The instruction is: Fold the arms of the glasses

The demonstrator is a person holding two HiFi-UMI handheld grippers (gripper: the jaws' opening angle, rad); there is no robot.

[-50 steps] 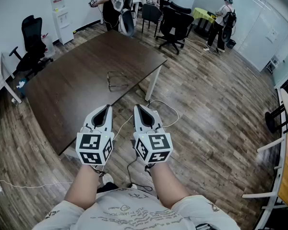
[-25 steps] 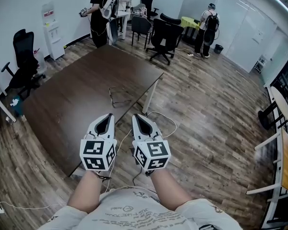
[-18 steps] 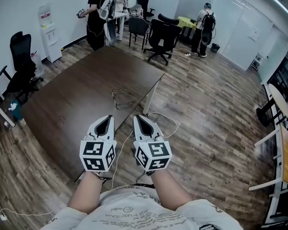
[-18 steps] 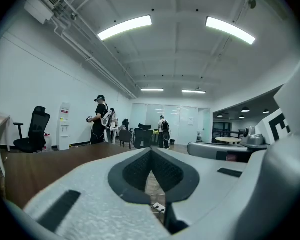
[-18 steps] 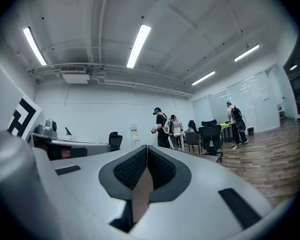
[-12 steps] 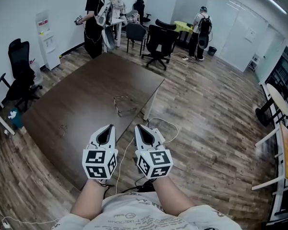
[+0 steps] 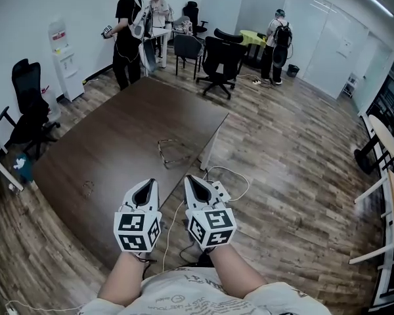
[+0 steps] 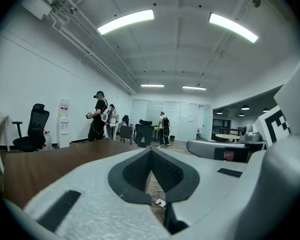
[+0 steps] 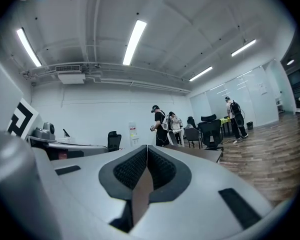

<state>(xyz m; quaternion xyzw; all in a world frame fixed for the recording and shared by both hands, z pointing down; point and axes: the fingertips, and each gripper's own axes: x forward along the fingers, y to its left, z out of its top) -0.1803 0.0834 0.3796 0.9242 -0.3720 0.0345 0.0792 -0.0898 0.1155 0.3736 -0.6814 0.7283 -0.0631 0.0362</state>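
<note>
1. My left gripper has its jaws pressed together at the tips, with nothing between them.
2. My right gripper is closed the same way and holds nothing.
3. In the head view both grippers sit side by side, close together, by the near corner of the dark table, pointing across it.
4. The glasses lie on the table near its right edge, well ahead of both grippers and touched by neither. Their arms look unfolded.
5. A white cable loops on the wood floor just right of my right gripper.
6. People and office chairs stand beyond the table's far end.
</note>
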